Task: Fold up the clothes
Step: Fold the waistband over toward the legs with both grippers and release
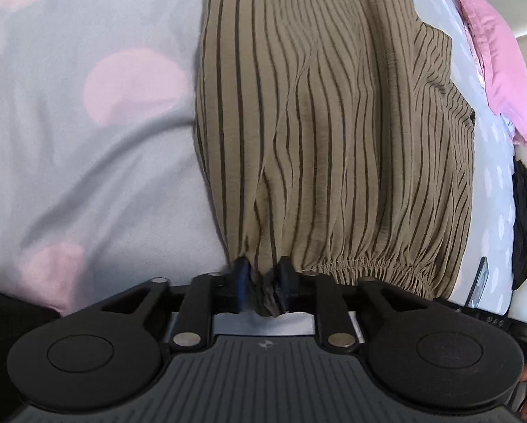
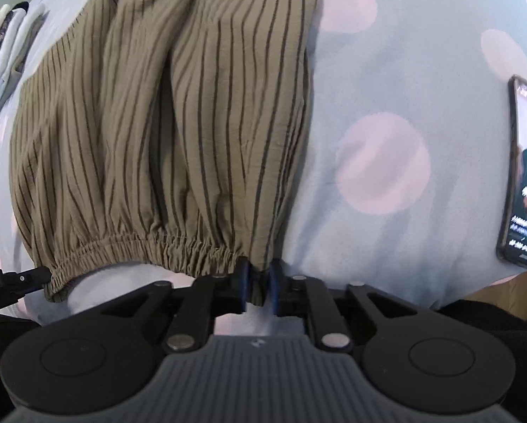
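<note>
An olive striped garment [image 1: 327, 112] with an elastic gathered hem lies on a grey bedsheet with pink dots [image 1: 87, 123]. My left gripper [image 1: 263, 275] is shut on the left end of the elastic hem. My right gripper [image 2: 260, 275] is shut on the right end of the same garment [image 2: 157, 123]. The hem hangs stretched between the two grippers, a little above the bedsheet [image 2: 386, 105]. The left gripper's tip shows at the left edge of the right wrist view [image 2: 24, 278].
A phone [image 2: 524, 176] with a lit screen lies on the sheet to the right of the garment. A pink pillow [image 1: 496, 56] and a black cloth [image 1: 524, 218] lie at the far side. Folded light clothes [image 2: 2, 53] are stacked at the left.
</note>
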